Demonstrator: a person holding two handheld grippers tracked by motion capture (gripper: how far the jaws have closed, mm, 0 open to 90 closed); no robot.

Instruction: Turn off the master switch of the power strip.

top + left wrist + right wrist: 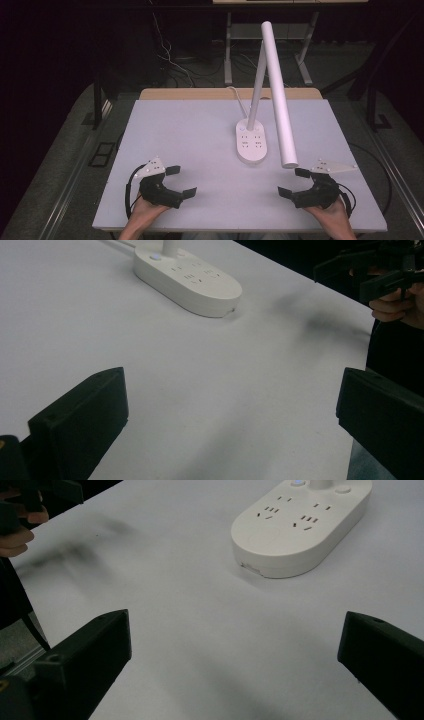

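My left tongs [181, 181] and right tongs [293, 181] gaped wide, gripping nothing, above the tabletop [200, 140] near the lamp [251, 145].

The lamp [187, 275] stem is cut off by the top edge.

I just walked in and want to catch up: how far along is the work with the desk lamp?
Nothing looks done: the lamp stands untouched on its base, head angled down. Nothing is in hand: the left gripper and right gripper rest open on the near part of the table, apart from the lamp. All the handling is left, probably starting with a reach towards the base or head.
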